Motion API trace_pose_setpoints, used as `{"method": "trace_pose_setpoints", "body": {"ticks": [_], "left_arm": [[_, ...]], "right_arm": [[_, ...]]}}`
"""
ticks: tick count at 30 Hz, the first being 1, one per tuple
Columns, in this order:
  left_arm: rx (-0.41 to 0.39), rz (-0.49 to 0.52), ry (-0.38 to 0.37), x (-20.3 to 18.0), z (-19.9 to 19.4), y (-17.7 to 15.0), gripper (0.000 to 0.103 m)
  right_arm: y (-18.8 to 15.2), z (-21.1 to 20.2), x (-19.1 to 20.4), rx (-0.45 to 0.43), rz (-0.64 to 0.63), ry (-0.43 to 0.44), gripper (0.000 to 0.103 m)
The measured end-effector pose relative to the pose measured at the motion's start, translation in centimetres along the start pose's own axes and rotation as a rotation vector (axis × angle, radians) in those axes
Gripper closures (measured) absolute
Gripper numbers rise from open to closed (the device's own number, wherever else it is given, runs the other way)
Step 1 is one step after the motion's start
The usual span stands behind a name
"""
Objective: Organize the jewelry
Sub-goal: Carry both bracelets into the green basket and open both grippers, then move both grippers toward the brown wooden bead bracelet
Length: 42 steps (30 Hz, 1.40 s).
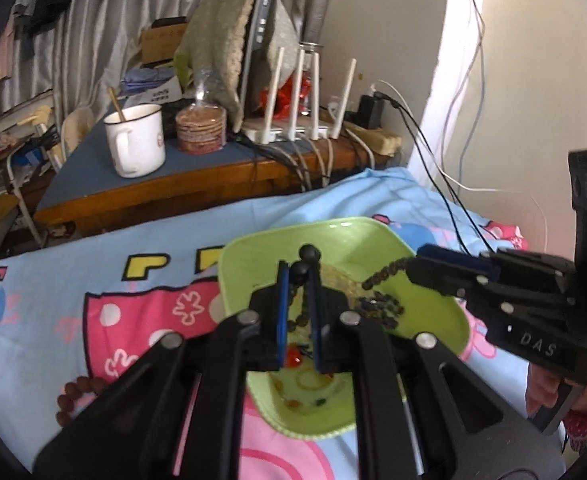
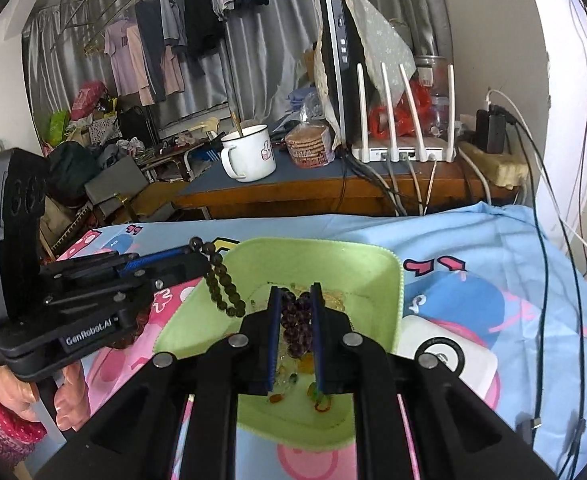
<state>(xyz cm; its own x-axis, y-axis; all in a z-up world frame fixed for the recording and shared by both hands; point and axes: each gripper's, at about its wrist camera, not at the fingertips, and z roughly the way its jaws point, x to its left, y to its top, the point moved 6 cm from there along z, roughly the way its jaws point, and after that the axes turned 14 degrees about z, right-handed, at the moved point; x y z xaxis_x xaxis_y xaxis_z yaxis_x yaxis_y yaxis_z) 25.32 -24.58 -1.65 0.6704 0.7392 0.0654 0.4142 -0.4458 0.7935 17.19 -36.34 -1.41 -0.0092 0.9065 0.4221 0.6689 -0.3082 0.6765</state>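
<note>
Two bead bracelets held over green square plastic tray (image 2: 377, 280) on cartoon-print bed: left gripper (image 2: 197, 254) clamps dark olive round-bead bracelet (image 2: 223, 286); right gripper (image 2: 296, 312) clamps dark purple bead bracelet (image 2: 295, 320).

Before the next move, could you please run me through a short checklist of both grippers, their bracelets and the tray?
1. Left gripper grips the dark bead bracelet: ok, strand hangs from its fingers over the tray's left rim.
2. Right gripper grips the purple bead bracelet: ok.
3. Both bracelets over the green tray: ok.
4. Strands free of each other: ok, apart in the right wrist view.
5. Purple bracelet lifted off the tray's loose beads: cannot tell.
6. Brown bracelet collected: not ok, lying on the blanket outside the tray.
</note>
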Motion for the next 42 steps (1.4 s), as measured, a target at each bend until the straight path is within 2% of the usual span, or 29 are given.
{"method": "trace_pose_setpoints", "body": {"ticks": [24,25,27,29,39,42], "left_arm": [[0.040,0.007,0.085,0.5,1.0,-0.6,0.094],[0.044,0.006,0.087,0.5,1.0,-0.7,0.092],[0.043,0.004,0.112,0.7,0.8,-0.8,0.068],[0.022,0.009,0.144,0.9,0.2,-0.7,0.059],[-0.005,0.025,0.181,0.8,-2.7,-1.0,0.055],[-0.019,-0.004,0.198,2.1,-4.7,-1.9,0.055]], "right_arm": [[0.2,1.0,0.3,0.037,0.001,-0.011,0.103],[0.2,1.0,0.3,0.035,0.003,-0.015,0.103],[0.0,0.8,0.2,0.034,0.023,-0.012,0.103],[-0.1,0.4,0.4,0.028,0.031,-0.003,0.103],[-1.2,-2.0,1.9,0.001,0.044,0.012,0.103],[-1.7,-2.5,2.8,0.000,0.040,0.027,0.103]]}}
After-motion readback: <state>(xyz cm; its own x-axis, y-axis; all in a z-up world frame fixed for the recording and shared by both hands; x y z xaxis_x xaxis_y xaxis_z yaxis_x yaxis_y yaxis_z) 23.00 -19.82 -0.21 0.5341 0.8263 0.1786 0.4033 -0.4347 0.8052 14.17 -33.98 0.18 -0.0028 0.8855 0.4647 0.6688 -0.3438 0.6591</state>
